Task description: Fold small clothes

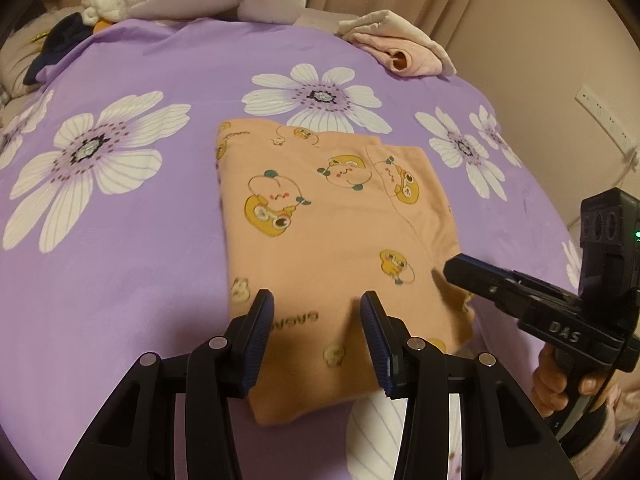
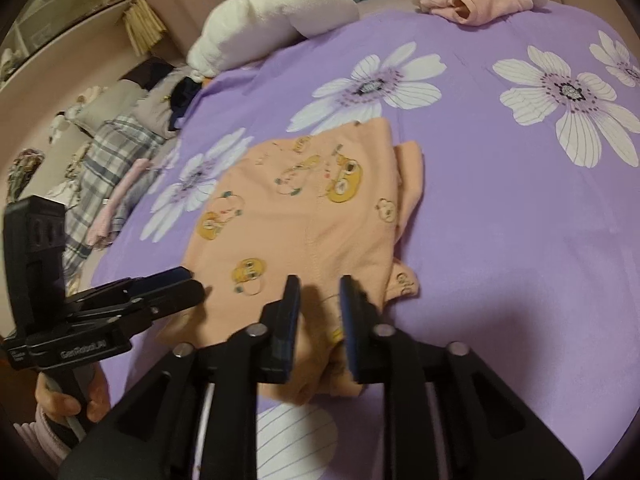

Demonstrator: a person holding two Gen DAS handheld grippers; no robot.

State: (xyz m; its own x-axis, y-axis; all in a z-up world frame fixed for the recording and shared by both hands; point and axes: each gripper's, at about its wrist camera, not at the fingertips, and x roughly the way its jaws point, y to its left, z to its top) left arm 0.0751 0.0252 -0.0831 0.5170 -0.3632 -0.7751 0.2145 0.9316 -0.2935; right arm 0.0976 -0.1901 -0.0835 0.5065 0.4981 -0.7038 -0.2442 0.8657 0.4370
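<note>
Folding looks nearly finished: the peach top [image 1: 332, 216] lies on the bed [image 1: 132, 256] as a compact rectangle, with one narrow layer sticking out along its right edge.

Left tool [image 1: 317, 312] hangs just over the near hem, its two blue-padded fingers standing well apart with cloth beneath the gap and nothing pinched between them; it is released. The top spreads forward from these fingers toward the far side of the bed.

Right tool [image 2: 319, 292] sits over the near right corner of the top. In the right wrist view its fingers are parted with a clear gap, cloth under and partly between them, but the pads do not seem to press on it, so I judge it has let go of the fabric.

Beyond both tools, a pink garment [image 1: 404, 46] sits at the far edge of the bed, well apart from the top.

Next move, as I judge it, calls for either squaring the stray right-hand layer, or lifting the folded top from its near edge with both tools and setting it aside. Either way, a level, even grip matters, or the layers will slide apart.
</note>
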